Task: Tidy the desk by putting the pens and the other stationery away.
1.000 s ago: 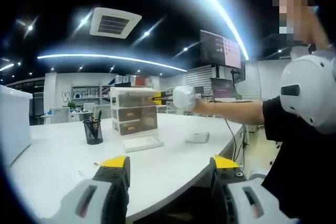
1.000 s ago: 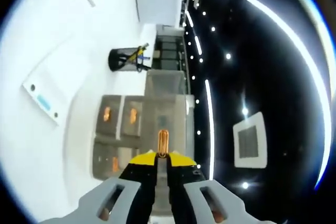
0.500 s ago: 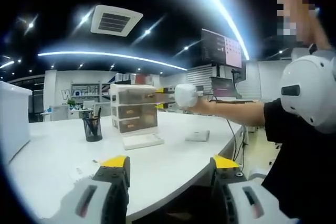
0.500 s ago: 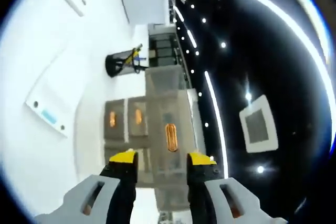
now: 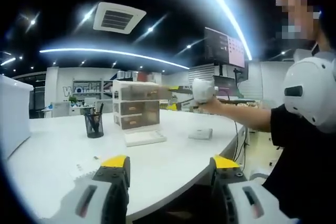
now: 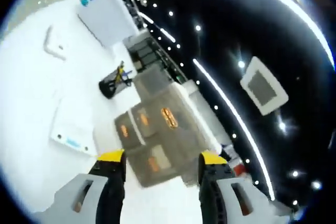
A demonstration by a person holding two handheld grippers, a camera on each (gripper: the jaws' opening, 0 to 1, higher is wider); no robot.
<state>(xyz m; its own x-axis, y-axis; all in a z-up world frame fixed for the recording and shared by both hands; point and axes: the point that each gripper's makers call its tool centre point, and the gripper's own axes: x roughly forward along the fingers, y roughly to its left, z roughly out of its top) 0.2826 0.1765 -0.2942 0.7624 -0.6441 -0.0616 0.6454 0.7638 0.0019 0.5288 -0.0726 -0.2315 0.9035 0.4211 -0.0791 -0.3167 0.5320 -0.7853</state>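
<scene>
My right gripper is wide open and empty, my left gripper too. An orange item, I think, lies atop the translucent three-drawer organiser, mid-frame. Next I'd fetch the white flat box.
</scene>
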